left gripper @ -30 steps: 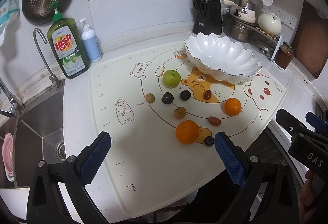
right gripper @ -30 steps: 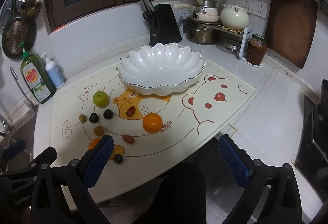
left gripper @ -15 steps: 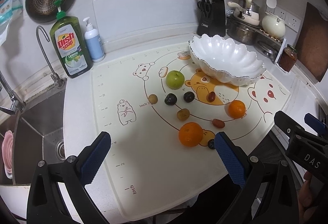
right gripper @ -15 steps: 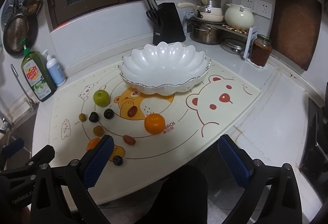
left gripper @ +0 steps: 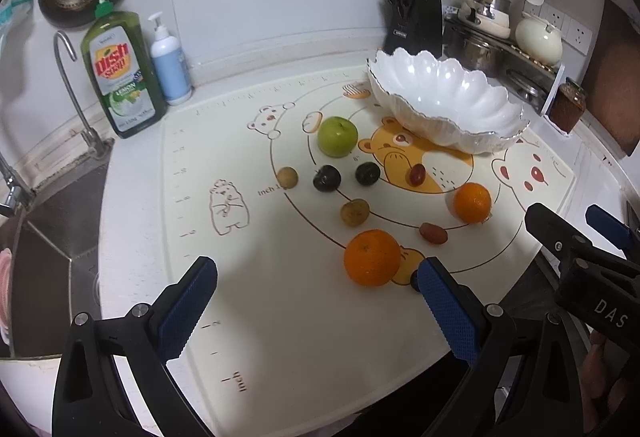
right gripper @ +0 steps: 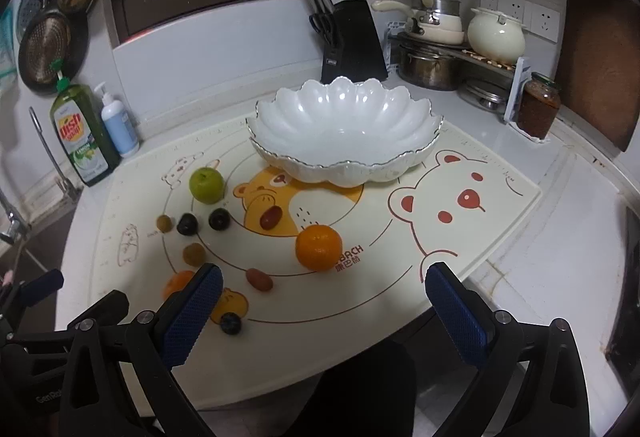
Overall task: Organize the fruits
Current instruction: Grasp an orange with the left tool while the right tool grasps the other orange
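Both the left hand-held gripper (left gripper: pixel 316 287) and the right hand-held gripper (right gripper: pixel 324 295) are spread wide, holding nothing. The fruits lie loose on the mat (left gripper: pixel 248 301), the near orange (left gripper: pixel 372 257) at one o'clock from the left gripper. The white bowl (right gripper: pixel 344 125) sits at twelve o'clock from the right one.

Dim indoor light falls from overhead. A soft shadow darkens the mat (left gripper: pixel 280 317) left of the near orange (left gripper: pixel 372 257). Glare shines inside the white bowl (right gripper: pixel 344 125) above it. Fisheye distortion bends the edges, and the corners go black.
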Motion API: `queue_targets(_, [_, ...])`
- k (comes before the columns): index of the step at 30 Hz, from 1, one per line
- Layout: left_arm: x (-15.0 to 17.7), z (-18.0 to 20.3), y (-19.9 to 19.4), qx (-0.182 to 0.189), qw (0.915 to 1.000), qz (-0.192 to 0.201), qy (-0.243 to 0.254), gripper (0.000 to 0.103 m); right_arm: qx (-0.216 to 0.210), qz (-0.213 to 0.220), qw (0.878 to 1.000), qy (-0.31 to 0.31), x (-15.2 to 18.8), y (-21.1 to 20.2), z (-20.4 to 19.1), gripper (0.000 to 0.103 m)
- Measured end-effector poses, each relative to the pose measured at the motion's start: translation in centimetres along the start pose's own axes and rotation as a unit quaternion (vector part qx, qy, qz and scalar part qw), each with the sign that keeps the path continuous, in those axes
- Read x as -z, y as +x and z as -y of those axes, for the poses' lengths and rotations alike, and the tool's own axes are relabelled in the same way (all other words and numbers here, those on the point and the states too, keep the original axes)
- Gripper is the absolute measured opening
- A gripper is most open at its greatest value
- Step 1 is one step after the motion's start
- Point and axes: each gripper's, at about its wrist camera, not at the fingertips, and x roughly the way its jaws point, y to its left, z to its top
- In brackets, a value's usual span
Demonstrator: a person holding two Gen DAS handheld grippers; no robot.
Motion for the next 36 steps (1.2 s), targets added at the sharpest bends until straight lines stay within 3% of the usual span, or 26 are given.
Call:
queue_targets(10, [0.7, 1.1, 3.9, 0.005, 0.9998, -0.017, -0.01, 0.101, 0.0, -0.012, 1.0, -0.014, 0.2, 4.0, 1.0, 0.102])
queue_targets(15, [0.8, 1.8, 5.8, 0.007, 0.9993, -0.035, -0.004, 0.091, -0.001, -0.01, 0.999, -0.033, 0.0, 5.6, 1.2, 0.102])
queue_targets(20, [0.9, 2.6, 7.1, 0.008, 0.9991, -0.043, 0.003, 0.09, -0.012, -0.01, 0.999, -0.049, -0.3, 6.8, 1.2, 0.102])
queue_targets(36, [0.5, 3.0, 9.2, 0.01, 0.9985, -0.054, -0.001, 0.072, -0.046, -0.052, 0.996, -0.058, -0.6, 10.7, 0.2, 0.077])
